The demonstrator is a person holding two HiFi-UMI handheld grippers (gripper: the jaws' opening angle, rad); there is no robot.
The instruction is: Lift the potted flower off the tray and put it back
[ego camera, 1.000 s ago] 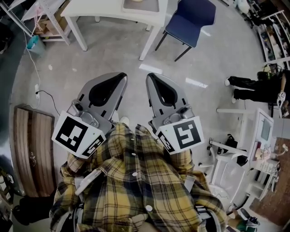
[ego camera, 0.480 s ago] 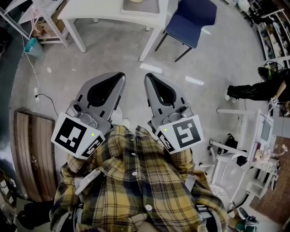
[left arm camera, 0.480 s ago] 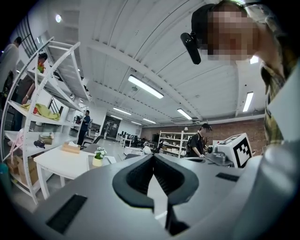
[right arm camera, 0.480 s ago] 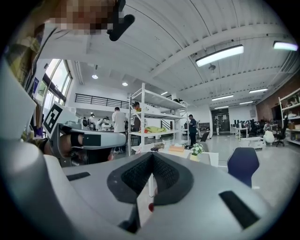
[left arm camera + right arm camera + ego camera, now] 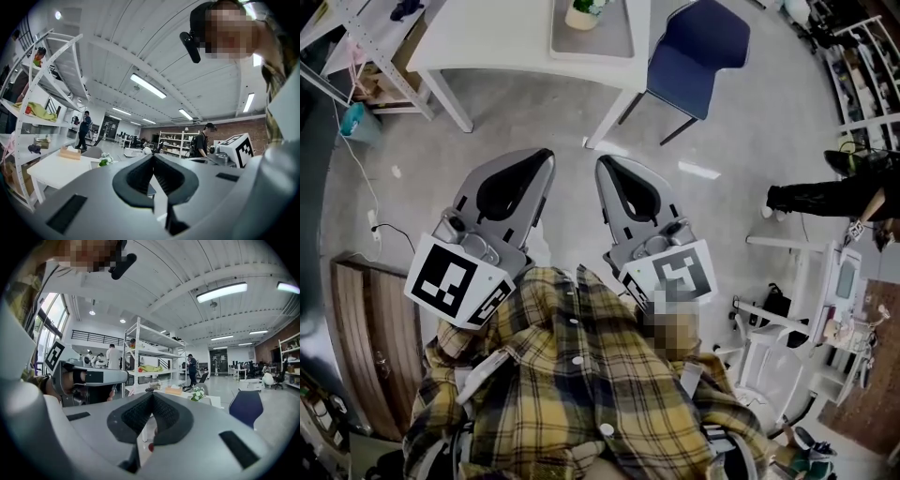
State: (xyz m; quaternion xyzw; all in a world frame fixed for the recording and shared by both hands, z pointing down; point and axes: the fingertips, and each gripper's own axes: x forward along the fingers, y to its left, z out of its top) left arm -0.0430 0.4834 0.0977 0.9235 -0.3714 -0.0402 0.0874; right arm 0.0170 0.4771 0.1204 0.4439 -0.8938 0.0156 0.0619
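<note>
The potted flower [image 5: 584, 11], white blooms in a pale pot, stands on a grey tray [image 5: 592, 37] on a white table [image 5: 487, 37] at the top of the head view, far ahead of both grippers. My left gripper [image 5: 546, 156] and right gripper [image 5: 603, 162] are held side by side in front of a plaid shirt, pointing level at the table, both shut and empty. In the left gripper view the flower [image 5: 107, 160] shows small, left of the shut jaws. In the right gripper view the flower [image 5: 197, 393] sits right of them.
A blue chair [image 5: 698, 52] stands at the table's right corner. A metal shelf rack [image 5: 356, 42] is at the far left, a wooden board [image 5: 370, 319] on the floor at left, a white cart [image 5: 806, 309] at right. A person's legs [image 5: 825, 192] show at right.
The table, tray and chair have slid down into the head view, with the flower now in sight. Both grippers stay shut, side by side.
</note>
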